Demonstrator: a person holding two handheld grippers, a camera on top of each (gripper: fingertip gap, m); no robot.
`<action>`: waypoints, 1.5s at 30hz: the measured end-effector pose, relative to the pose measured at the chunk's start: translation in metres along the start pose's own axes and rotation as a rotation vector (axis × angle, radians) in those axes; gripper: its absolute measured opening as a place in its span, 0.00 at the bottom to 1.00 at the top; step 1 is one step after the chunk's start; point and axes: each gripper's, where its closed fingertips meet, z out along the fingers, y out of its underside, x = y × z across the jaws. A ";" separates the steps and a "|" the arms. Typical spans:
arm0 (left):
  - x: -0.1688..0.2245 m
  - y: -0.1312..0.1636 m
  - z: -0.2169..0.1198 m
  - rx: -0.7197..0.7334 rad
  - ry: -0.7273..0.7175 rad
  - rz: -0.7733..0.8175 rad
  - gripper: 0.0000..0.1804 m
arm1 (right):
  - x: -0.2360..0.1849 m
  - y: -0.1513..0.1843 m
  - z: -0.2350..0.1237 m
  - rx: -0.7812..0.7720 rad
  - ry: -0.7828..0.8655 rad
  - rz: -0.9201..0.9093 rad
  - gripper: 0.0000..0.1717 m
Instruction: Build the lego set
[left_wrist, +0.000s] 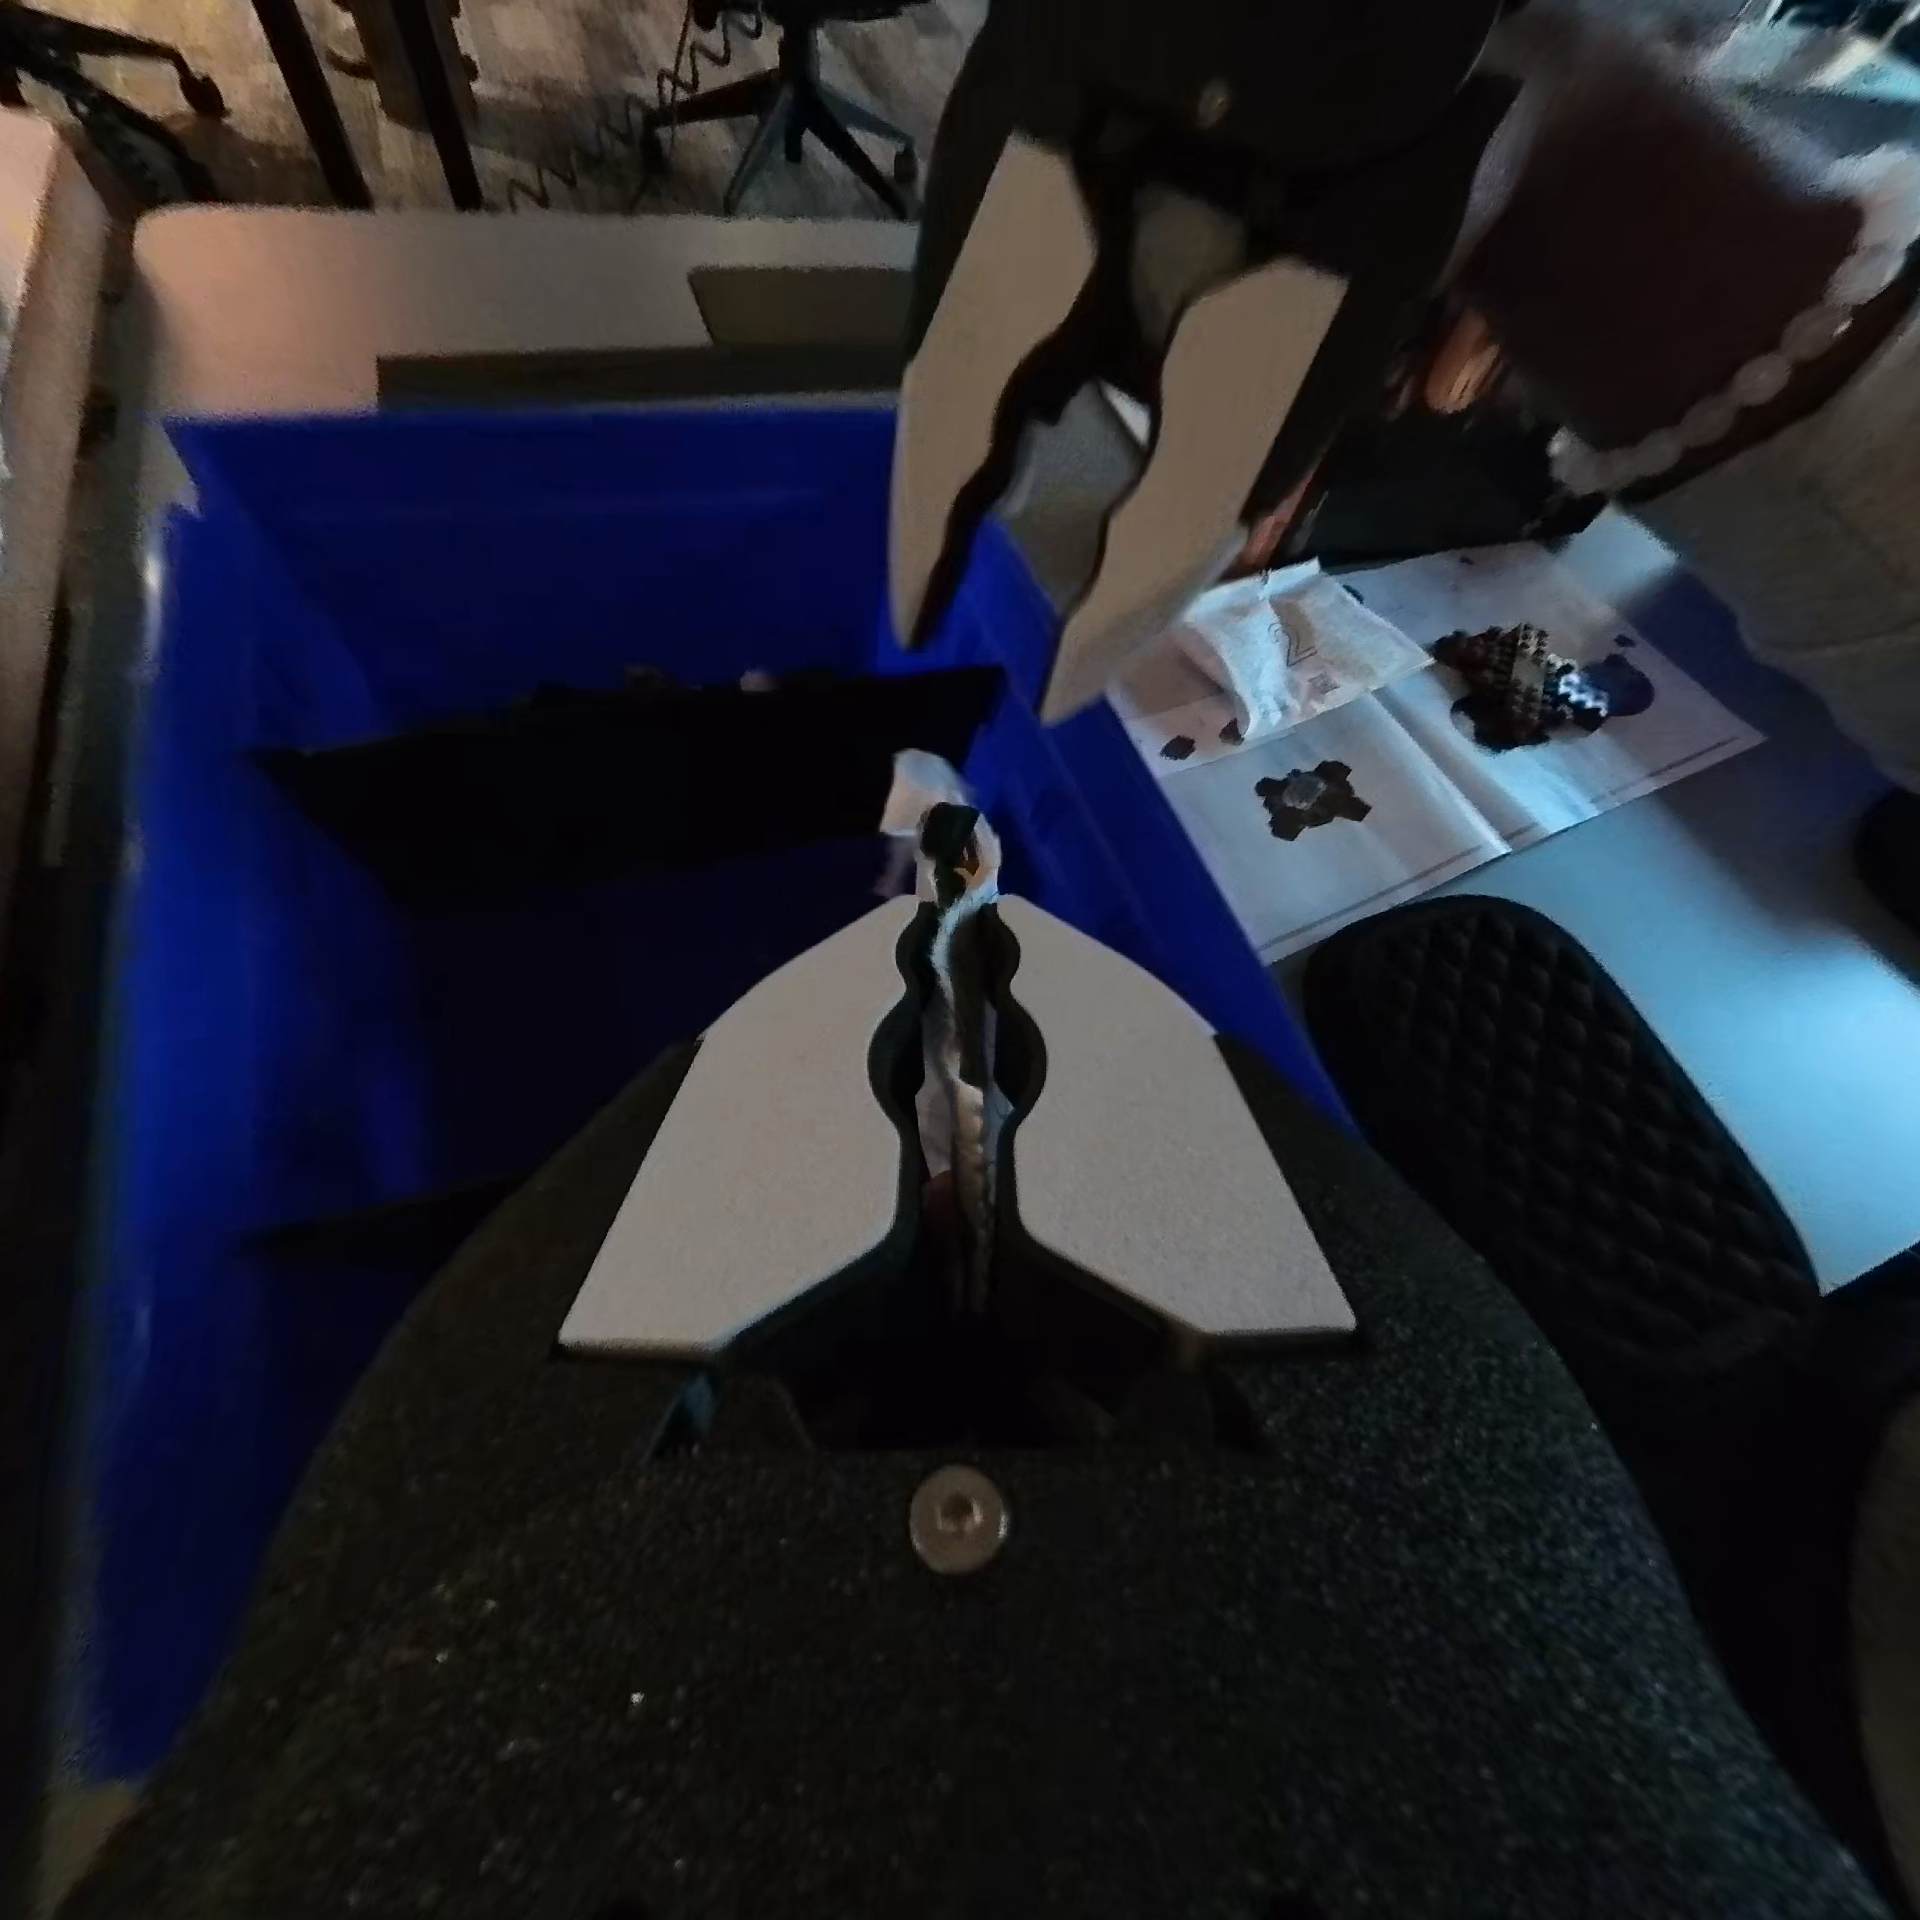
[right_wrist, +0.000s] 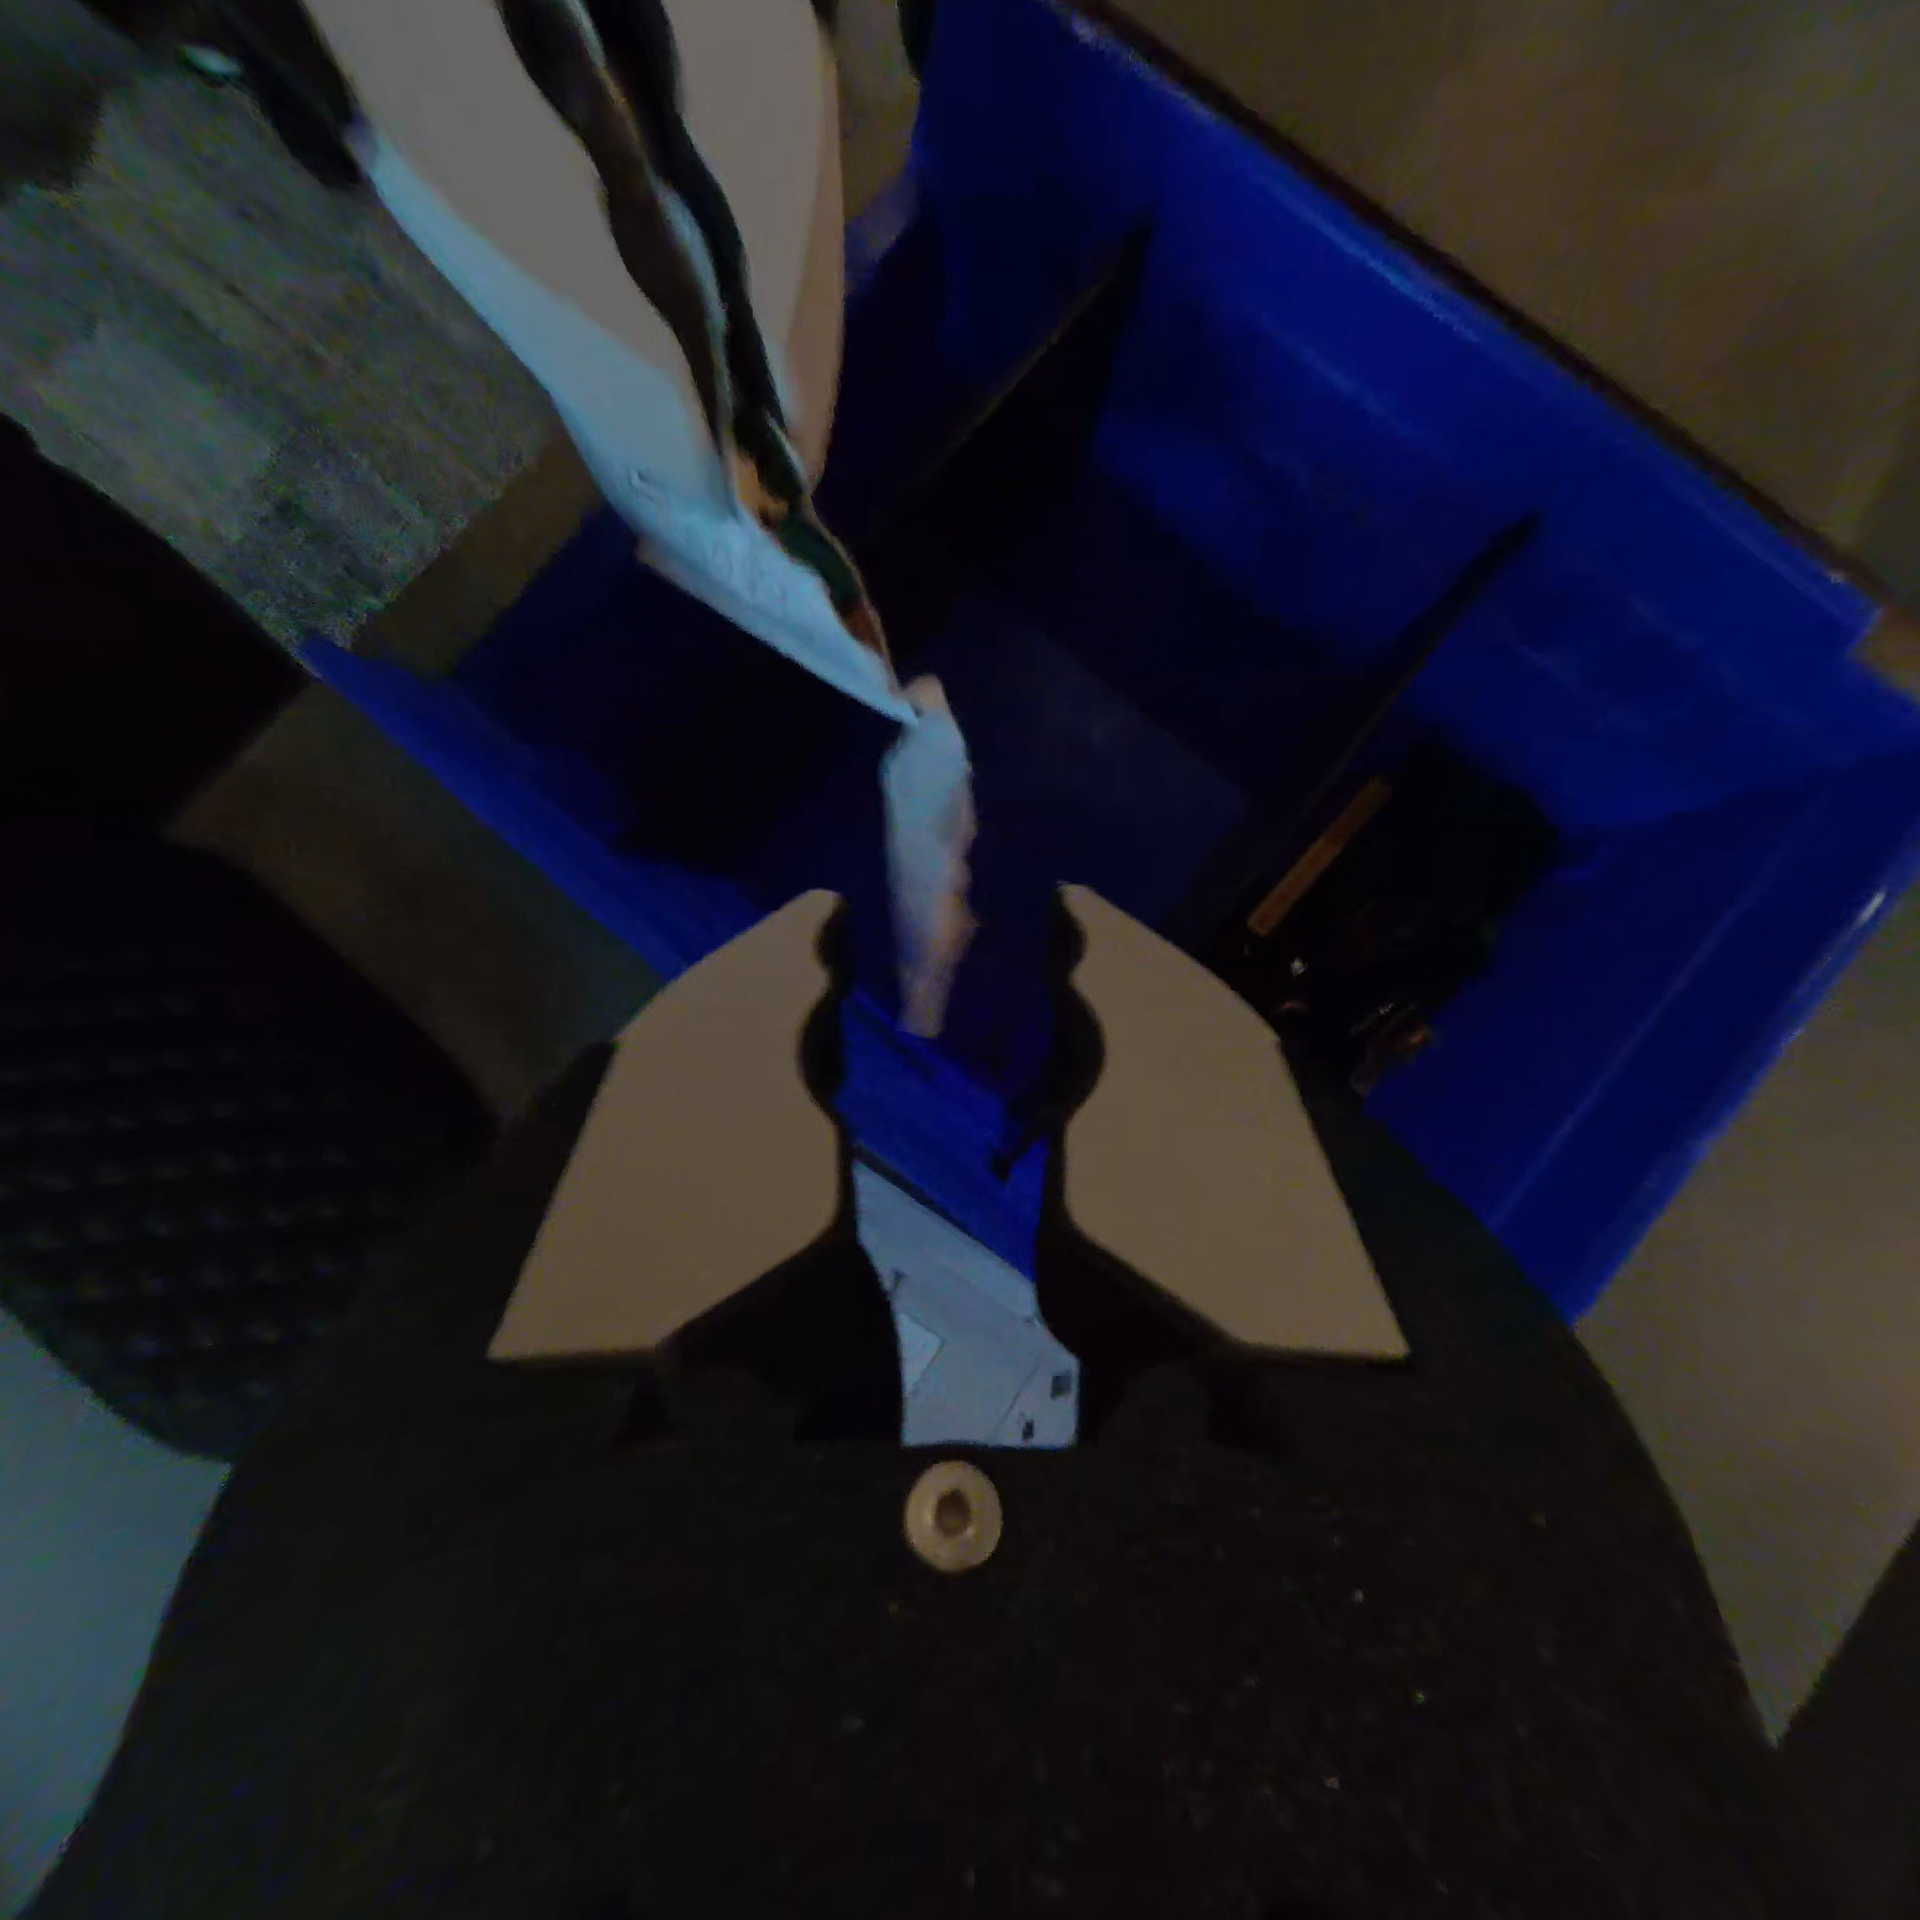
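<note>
My left gripper (left_wrist: 956, 906) is shut on a small white paper bag (left_wrist: 940, 831) with dark pieces showing at its torn top, and holds it over the blue bin (left_wrist: 520, 582). In the right wrist view the left gripper (right_wrist: 831, 509) comes in from the top with the bag (right_wrist: 727, 561). A torn white strip (right_wrist: 930, 831) trails from the bag down between my right gripper's (right_wrist: 951, 914) fingers. Those fingers stand apart and do not press on the strip. The right gripper also shows in the left wrist view (left_wrist: 992, 665), open above the bin's right wall.
The bin has black dividers (left_wrist: 623, 769) and dark parts in one compartment (right_wrist: 1351, 935). To the right an open instruction booklet (left_wrist: 1455, 790) lies on the table with a dark partial build (left_wrist: 1507, 675) and another white bag (left_wrist: 1288, 644) on it. A black mesh pad (left_wrist: 1558, 1122) is nearby. My hands' fingertips stand some 7 centimeters from each other.
</note>
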 end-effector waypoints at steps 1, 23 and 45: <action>0.000 -0.005 -0.003 0.007 0.001 0.007 0.04 | 0.003 0.003 0.002 -0.014 0.010 0.008 0.24; -0.010 -0.013 -0.008 -0.050 -0.020 0.041 0.04 | -0.005 -0.057 -0.043 0.322 -0.046 -0.095 0.00; -0.009 0.003 0.001 -0.061 -0.021 0.030 0.04 | -0.003 -0.020 -0.032 0.273 0.084 0.000 0.00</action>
